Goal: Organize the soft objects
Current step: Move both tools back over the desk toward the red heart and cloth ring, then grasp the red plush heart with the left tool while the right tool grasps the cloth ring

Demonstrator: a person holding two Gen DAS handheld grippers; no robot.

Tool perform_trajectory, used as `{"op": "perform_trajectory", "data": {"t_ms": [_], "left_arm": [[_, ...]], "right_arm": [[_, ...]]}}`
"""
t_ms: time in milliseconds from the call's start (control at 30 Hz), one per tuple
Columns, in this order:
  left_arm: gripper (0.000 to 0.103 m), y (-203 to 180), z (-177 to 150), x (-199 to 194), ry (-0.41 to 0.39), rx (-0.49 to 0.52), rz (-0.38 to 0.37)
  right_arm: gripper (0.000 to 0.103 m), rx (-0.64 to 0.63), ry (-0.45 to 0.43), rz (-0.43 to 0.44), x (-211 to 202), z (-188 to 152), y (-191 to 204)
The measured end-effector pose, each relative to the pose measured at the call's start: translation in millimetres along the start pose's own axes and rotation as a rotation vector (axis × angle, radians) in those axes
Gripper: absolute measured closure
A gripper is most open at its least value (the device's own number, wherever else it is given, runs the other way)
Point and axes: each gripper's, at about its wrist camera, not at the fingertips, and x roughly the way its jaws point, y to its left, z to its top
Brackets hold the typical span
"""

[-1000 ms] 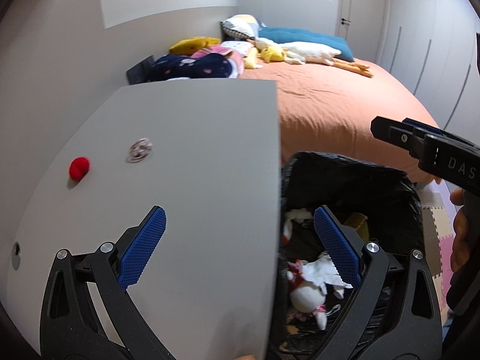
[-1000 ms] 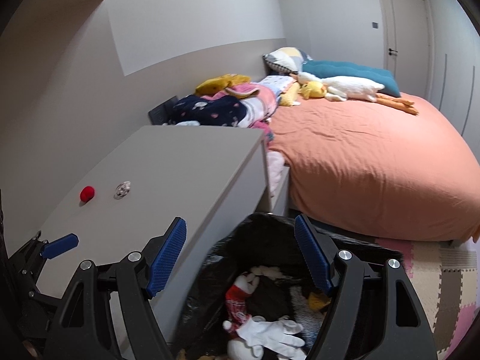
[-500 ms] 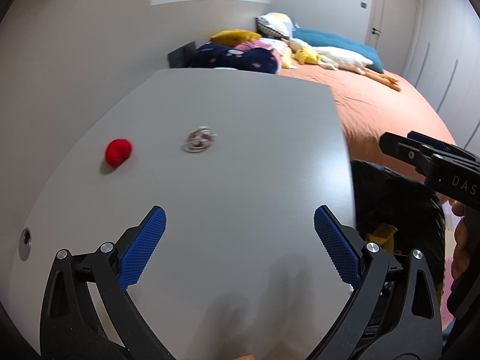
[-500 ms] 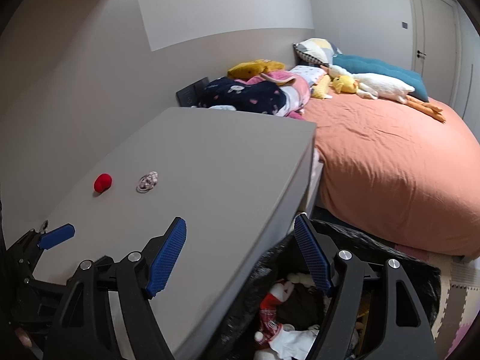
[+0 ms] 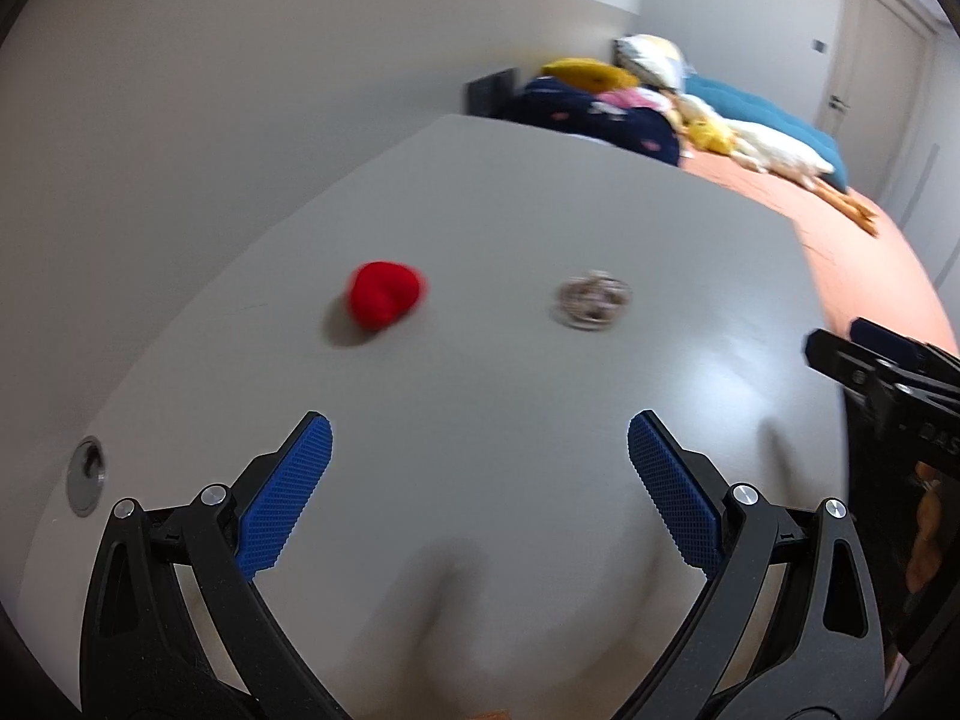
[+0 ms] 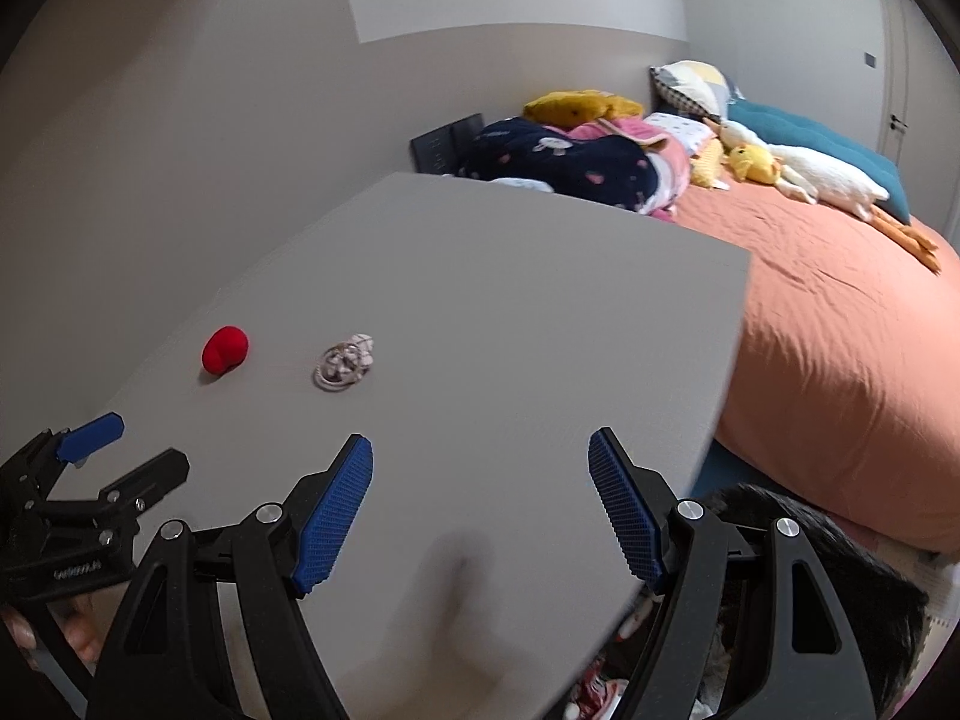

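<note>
You are holding both grippers, left gripper (image 5: 479, 495) and right gripper (image 6: 480, 507), wide open and empty; the red ball (image 5: 384, 295) is looking soft and light, so squeeze its middle.

Grey desk (image 6: 510, 312) beside orange-covered bed (image 6: 828, 324)

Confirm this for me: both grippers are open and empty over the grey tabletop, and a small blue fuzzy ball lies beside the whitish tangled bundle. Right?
Not quite: the small fuzzy ball is red, not blue, as the right wrist view shows. The rest holds: it lies beside the whitish tangled bundle on the grey tabletop, and the left gripper and right gripper are both open and empty.
</note>
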Motion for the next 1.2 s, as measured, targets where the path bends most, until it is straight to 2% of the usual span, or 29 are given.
{"op": "perform_trajectory", "data": {"t_ms": [200, 700, 1000, 1133, 1167, 1200], "left_arm": [[0.007, 34, 9, 19, 0.028, -0.091, 0.023], [0.007, 62, 32, 45, 0.038, -0.111, 0.107], [0.007, 62, 40, 56, 0.045, -0.101, 0.099], [0.007, 58, 44, 63, 0.050, -0.089, 0.099], [0.007, 56, 45, 66, 0.052, -0.089, 0.096], [0.007, 55, 46, 67, 0.051, -0.087, 0.092]], "right_arm": [[0.028, -0.036, 0.031, 0.024, 28, 12, 18], [0.028, -0.152, 0.101, 0.055, 88, 36, 64], [0.053, -0.159, 0.151, 0.063, 115, 42, 74], [0.068, -0.184, 0.150, 0.066, 116, 43, 77], [0.075, -0.188, 0.149, 0.068, 116, 44, 77], [0.077, -0.192, 0.147, 0.069, 116, 44, 77]]}}
